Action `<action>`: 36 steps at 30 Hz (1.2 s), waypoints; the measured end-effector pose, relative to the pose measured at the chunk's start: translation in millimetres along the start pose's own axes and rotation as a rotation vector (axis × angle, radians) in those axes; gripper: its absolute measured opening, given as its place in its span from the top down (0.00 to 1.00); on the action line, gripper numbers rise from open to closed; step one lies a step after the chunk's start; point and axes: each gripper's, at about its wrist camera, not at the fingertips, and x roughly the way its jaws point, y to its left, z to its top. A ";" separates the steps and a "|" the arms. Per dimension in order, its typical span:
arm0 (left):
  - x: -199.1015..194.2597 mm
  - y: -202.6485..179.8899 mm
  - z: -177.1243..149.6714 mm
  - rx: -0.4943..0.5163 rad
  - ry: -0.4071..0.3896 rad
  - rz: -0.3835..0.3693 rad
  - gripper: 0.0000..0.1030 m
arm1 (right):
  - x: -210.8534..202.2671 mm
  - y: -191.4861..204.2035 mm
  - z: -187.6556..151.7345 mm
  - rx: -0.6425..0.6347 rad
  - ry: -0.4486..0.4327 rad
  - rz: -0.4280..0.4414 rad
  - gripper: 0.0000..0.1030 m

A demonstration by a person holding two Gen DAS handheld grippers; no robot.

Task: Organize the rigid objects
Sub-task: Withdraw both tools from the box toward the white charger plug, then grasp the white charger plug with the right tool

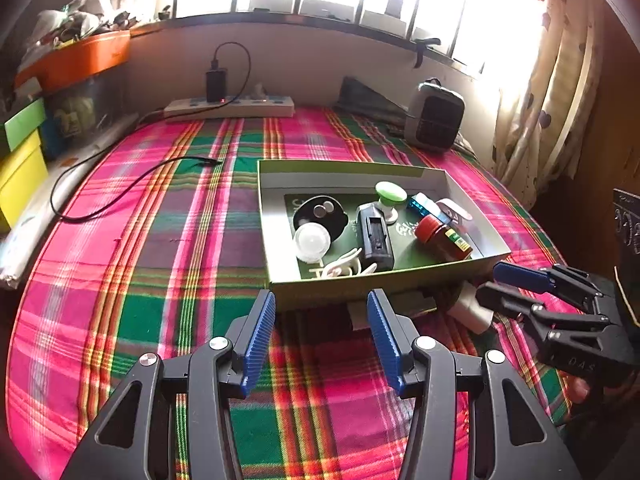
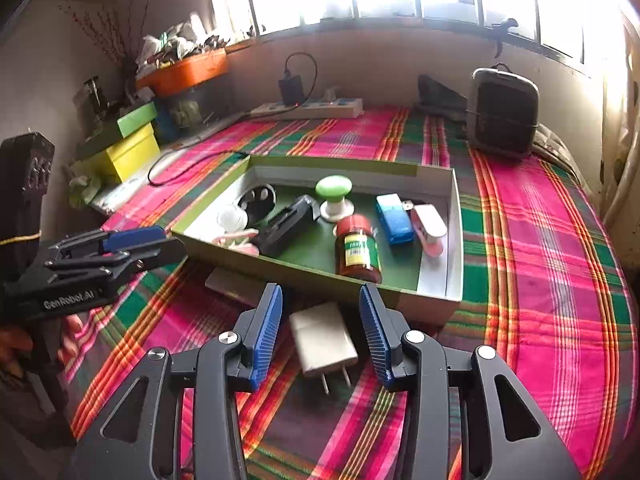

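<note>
While both tongs hang over the plaid-covered bed point(image 1: 160, 240), neither has hold of anything.

Left tongs point(image 1: 321, 334): fingers parted wide, nothing between the blue pads, tips just short of the near wall of the green box point(image 1: 360, 286). In the right wrist view the left tongs point(image 2: 140, 242) show side-on at the box's near-left corner, not touching it as far as can be told.

Right tongs point(image 2: 320, 330): spread wide, straddling a white charger plug point(image 2: 324, 340) that lies flat on the bedcover just outside the box's near wall, prongs pointing toward the camera. Pads stand apart from the plug on both sides. A flat grey item lies partly under the box edge beside it; cannot tell what it is.

Box contents, right wrist view:
- red-lidded jar point(image 2: 356, 252), on its side, near wall
- blue case point(image 2: 394, 218), with a pink-and-white item just right of it
- green-topped knob point(image 2: 334, 196), upright, centre back
- black battery charger point(image 2: 286, 222)
- white bulb point(image 2: 232, 218) beside a black round disc, left end
- white cable, front left

Behind: power strip point(image 1: 230, 106) against the wall, small heater point(image 1: 434, 116) far right, loose black cable on the cover.
</note>
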 end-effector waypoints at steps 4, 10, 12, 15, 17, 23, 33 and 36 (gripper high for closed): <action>0.3 2.0 -5.2 -0.003 0.014 -0.021 0.54 | 5.5 4.6 -4.4 -0.021 0.033 -0.002 0.41; 7.0 0.7 -11.8 0.006 0.052 -0.048 0.54 | 13.5 10.1 -8.4 -0.050 0.075 -0.036 0.41; 10.9 -0.2 -12.5 0.006 0.066 -0.062 0.53 | 15.5 11.1 -9.6 -0.056 0.090 -0.048 0.41; 17.8 -1.4 -13.0 -0.001 0.095 -0.093 0.53 | 19.3 10.0 -10.2 -0.056 0.114 -0.072 0.41; 20.2 -3.9 -13.7 -0.001 0.104 -0.128 0.53 | 21.9 9.3 -10.6 -0.057 0.128 -0.098 0.41; 27.4 -8.9 -11.9 0.019 0.121 -0.115 0.53 | 25.8 9.4 -13.3 -0.066 0.148 -0.121 0.41; 39.1 -14.8 -7.4 0.037 0.145 -0.125 0.53 | 25.2 6.8 -14.0 -0.060 0.144 -0.128 0.66; 39.7 -17.0 -7.0 0.044 0.146 -0.138 0.53 | 23.9 5.5 -14.2 -0.051 0.140 -0.125 0.66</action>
